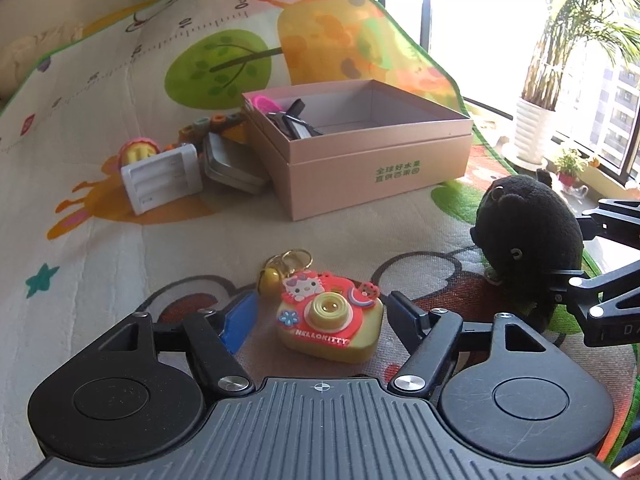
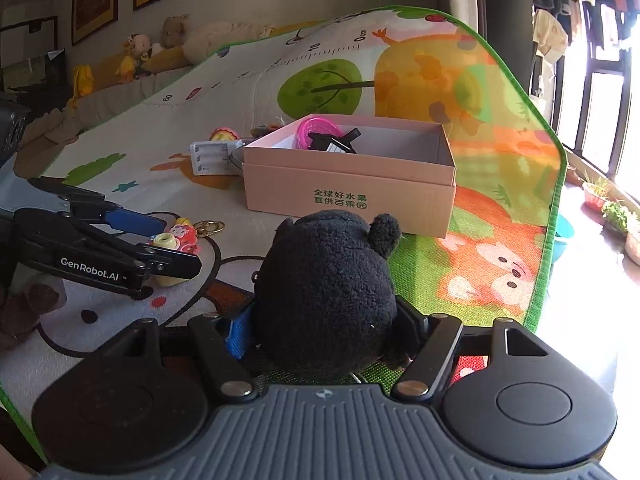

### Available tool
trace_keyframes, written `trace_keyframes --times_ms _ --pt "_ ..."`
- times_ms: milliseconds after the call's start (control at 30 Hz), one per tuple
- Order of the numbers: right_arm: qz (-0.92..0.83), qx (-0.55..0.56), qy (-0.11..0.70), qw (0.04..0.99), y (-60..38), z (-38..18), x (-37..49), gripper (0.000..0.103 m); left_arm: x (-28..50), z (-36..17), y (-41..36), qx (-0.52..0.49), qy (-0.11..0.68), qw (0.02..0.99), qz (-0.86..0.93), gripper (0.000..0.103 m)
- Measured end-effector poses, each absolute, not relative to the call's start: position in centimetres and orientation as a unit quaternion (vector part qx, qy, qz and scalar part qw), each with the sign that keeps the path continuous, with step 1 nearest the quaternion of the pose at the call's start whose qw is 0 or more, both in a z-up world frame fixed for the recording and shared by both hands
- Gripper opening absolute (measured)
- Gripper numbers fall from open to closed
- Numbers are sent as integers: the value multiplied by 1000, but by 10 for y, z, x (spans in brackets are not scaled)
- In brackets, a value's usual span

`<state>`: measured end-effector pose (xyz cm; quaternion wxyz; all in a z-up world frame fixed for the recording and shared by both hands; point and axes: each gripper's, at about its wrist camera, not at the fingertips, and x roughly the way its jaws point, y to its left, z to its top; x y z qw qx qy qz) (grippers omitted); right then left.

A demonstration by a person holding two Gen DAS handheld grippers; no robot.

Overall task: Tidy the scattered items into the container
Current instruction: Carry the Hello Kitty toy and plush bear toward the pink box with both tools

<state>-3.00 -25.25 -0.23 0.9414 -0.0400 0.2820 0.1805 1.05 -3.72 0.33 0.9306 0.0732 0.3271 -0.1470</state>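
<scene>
A Hello Kitty toy camera (image 1: 328,320) with a key ring lies on the play mat between the fingers of my left gripper (image 1: 320,316). Mat shows between its blue left pad (image 1: 236,324) and the toy, so this gripper is open. In the right wrist view the left gripper (image 2: 176,244) straddles the same toy camera (image 2: 180,240). My right gripper (image 2: 324,328) is shut on a black plush toy (image 2: 328,292), which stands on the mat. Beyond both stands the open pink box (image 1: 360,168), also seen as the pink box (image 2: 348,196), holding a pink item and a black one.
Left of the box lie a white battery charger (image 1: 160,180), a metal tin (image 1: 232,164) and a small yellow-pink toy (image 1: 138,152). The mat's green edge (image 2: 556,208) runs along the right, with potted plants (image 1: 536,128) and windows past it. Stuffed animals (image 2: 132,56) sit at back left.
</scene>
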Motion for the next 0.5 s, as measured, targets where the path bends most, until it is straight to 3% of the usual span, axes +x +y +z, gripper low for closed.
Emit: trace_keyframes --times_ms 100,267,367,500 --pt "183 -36 290 939 -254 -8 -29 70 7 1 -40 68 334 928 -149 63" --pt "183 -41 290 938 -253 -13 -29 74 -8 3 -47 62 342 920 -182 64" --pt "183 -42 290 939 -252 -13 -30 74 -11 1 -50 74 336 921 -183 73" --pt "179 -49 285 941 -250 -11 -32 74 -4 0 -49 77 335 922 -180 74"
